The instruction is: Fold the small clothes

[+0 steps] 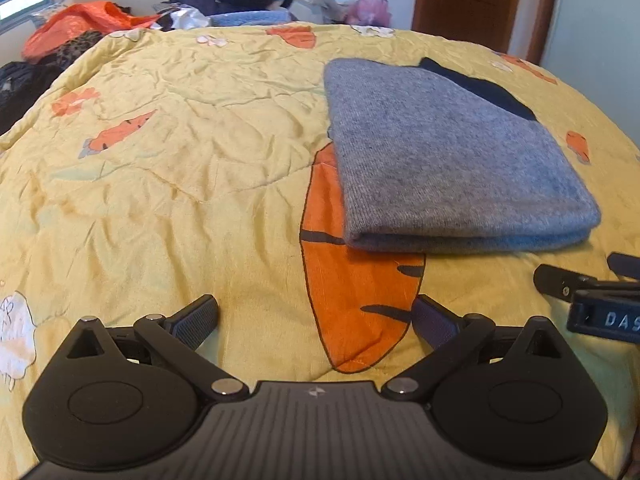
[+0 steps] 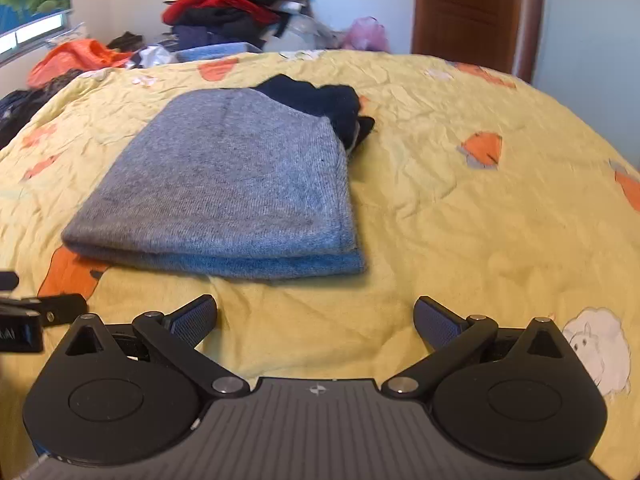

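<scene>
While the folded grey sweater [image 1: 448,160] lies on the quilt [image 1: 180,160], both tools [image 1: 316,318] [image 2: 316,318] gape wide, empty.

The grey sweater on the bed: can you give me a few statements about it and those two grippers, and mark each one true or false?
1. The grey sweater lies folded on the yellow quilt. True.
2. The left gripper is clamped on the sweater. False: it is open and holds nothing.
3. The right gripper is open, short of the sweater's near edge. True.
4. A dark navy part shows at the sweater's far end. True.
5. The brown door stands wide open. False: it looks closed.
</scene>
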### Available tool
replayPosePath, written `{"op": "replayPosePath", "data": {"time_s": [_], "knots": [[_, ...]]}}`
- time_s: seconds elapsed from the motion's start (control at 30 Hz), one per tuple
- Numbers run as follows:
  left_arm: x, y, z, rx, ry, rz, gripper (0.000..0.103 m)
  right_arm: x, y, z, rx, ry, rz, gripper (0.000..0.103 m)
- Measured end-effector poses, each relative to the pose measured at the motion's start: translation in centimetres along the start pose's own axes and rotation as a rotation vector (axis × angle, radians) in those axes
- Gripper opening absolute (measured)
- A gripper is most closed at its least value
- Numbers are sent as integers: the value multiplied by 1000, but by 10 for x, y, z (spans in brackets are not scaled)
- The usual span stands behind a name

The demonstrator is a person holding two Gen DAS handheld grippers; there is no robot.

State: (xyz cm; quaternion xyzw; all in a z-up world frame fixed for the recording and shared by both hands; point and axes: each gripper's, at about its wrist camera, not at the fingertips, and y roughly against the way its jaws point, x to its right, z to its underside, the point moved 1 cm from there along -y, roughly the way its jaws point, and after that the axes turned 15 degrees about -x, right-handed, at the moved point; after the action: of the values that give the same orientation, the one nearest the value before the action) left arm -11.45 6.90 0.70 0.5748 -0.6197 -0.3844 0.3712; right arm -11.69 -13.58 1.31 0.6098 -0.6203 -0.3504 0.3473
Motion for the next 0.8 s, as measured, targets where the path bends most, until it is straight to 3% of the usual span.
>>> {"op": "replayPosePath", "data": {"time_s": [0.23,0.4,0.8], "knots": [[5,-2,1,31,27,-32,103,-5,-5,2,22,4,16,103],[6,-8,2,116,42,-53,103,-15,-8,-3,25,38,4,103],[4,-8,4,126,29,-44,103,-21,-10,-5,35,21,2,103]]}}
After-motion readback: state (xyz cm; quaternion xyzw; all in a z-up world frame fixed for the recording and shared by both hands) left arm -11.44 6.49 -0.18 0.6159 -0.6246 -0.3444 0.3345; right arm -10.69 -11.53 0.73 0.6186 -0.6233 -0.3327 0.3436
